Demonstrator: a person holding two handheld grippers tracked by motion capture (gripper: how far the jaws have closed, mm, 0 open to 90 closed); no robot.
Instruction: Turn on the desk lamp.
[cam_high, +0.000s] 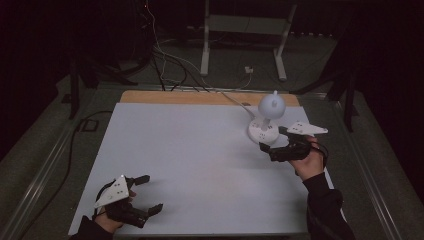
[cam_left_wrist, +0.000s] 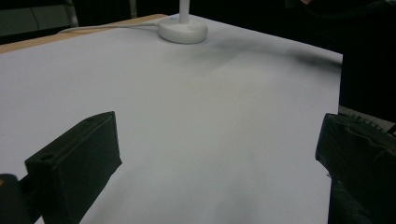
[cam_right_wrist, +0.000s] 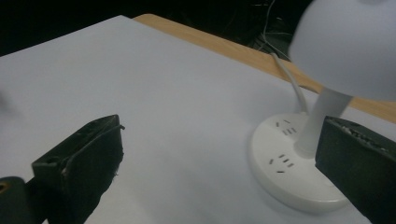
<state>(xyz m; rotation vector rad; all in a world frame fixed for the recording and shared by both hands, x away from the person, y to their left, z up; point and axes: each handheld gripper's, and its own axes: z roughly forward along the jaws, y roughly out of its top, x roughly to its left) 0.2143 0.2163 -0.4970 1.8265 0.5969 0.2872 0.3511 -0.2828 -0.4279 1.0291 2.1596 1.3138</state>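
Close before my right hand-held gripper (cam_right_wrist: 219, 163), jaws spread and empty, stands the lamp (cam_right_wrist: 322, 121); a clumsy nudge could tip its top-heavy shade off the bench (cam_high: 200, 150).

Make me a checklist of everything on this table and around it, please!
Surface: white table top, bare in the middle, with a wooden strip along its far edge.
Job's things: white lamp with a round shade, upright on a round base that has socket holes.
Clutter: nothing seen.
Grippers: left gripper open over the near left corner, holding nothing; right gripper open beside the lamp base, not clamped on it.
Cables: white lamp cord runs off the far edge; dark cables lie on the floor.
Surroundings: dark room, grey metal frame behind the table.
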